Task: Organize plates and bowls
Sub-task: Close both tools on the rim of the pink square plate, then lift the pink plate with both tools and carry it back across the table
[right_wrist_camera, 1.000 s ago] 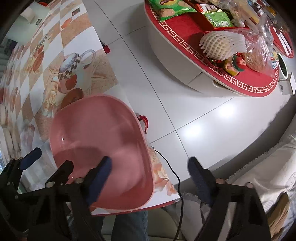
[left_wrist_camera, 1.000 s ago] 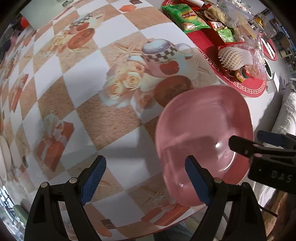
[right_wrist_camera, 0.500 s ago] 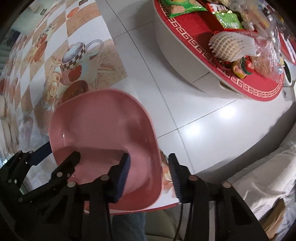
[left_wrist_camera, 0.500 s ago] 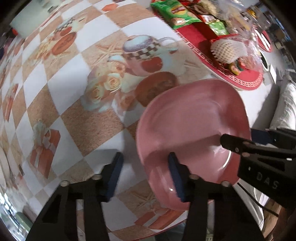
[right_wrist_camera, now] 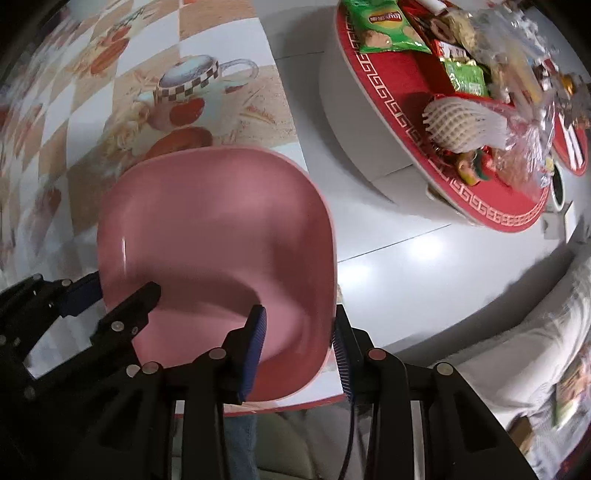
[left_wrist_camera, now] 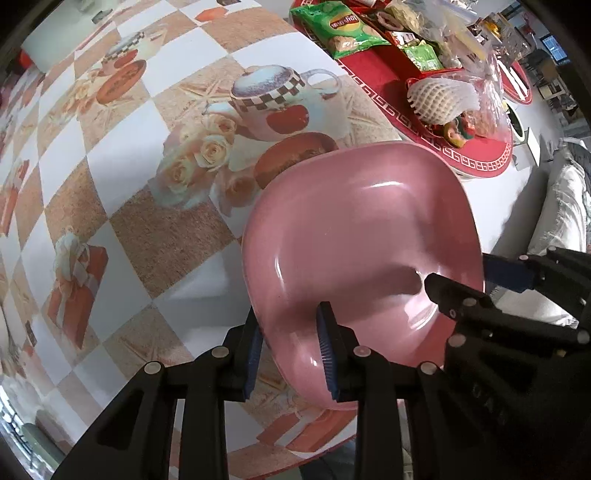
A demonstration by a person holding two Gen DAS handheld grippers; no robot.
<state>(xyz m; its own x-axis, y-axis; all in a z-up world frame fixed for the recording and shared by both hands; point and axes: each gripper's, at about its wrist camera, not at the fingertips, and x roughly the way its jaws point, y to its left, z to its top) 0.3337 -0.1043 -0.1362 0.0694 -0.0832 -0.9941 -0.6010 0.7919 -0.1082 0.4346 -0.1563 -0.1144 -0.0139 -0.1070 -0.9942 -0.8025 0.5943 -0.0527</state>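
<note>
Gripping now: pink rounded-square plastic bowl (left_wrist_camera: 362,236), pinched at two opposite rims.
Left gripper (left_wrist_camera: 290,354): black frame, blue-padded fingers (left_wrist_camera: 325,354); jaws just closed further onto the bowl's left wall, one pad inside, one outside, both pressing on it.
Right gripper (right_wrist_camera: 297,350): same build, fingers (right_wrist_camera: 255,347) astride the bowl's right wall; closed in within the last second, pads tight against the rim inside and out.
Bowl position: at the near right corner of the desk (left_wrist_camera: 122,206), over its edge region, open side up, tilted slightly; whether resting or lifted, cannot tell.
Desk cover: checkered oilcloth printed with roses, gift boxes and a checked-rim cup (left_wrist_camera: 269,99).
Beyond the desk: white tiled floor (right_wrist_camera: 388,266), then a low round table with a red patterned top (right_wrist_camera: 391,77).
On that table: green crisp bag (right_wrist_camera: 384,26), white foam fruit net (right_wrist_camera: 458,125), clear plastic bags with snacks.
Far right: pale sofa cushion (left_wrist_camera: 561,214).
</note>
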